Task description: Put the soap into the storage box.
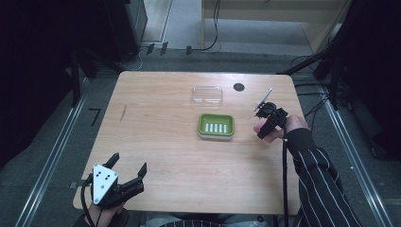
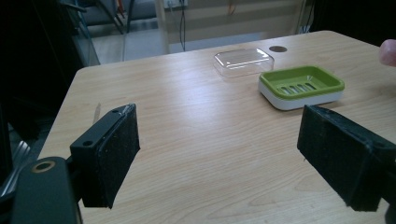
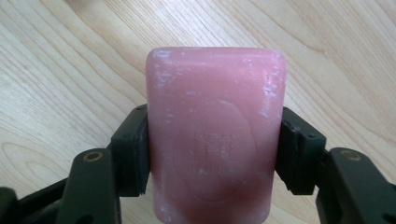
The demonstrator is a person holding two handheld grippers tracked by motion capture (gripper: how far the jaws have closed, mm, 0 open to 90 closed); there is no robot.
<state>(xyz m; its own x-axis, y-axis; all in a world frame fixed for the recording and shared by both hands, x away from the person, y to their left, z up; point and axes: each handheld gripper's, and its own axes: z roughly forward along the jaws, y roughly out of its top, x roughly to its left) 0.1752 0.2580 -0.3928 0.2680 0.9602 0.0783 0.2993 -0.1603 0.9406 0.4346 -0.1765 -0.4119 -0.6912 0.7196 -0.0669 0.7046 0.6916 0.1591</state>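
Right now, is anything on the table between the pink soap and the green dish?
No. In the high view, only bare wood lies between the soap, clamped in the right gripper, and the dish.

A lab: floor rails [image 1: 52, 156] and trailing cables [image 1: 215, 28] around a table [image 1: 161, 142]

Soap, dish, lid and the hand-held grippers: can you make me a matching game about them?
Things:
1. pink soap bar
2. green soap dish
3. clear lid
4. left hand-held gripper

States:
A. jaws wide apart, holding nothing
B. lying on the table beyond the dish, near the far edge
C. clamped between the right hand-held gripper's two black jaws
D. sitting empty in the middle of the table, slots showing

Pairs: 1-C, 2-D, 3-B, 4-A
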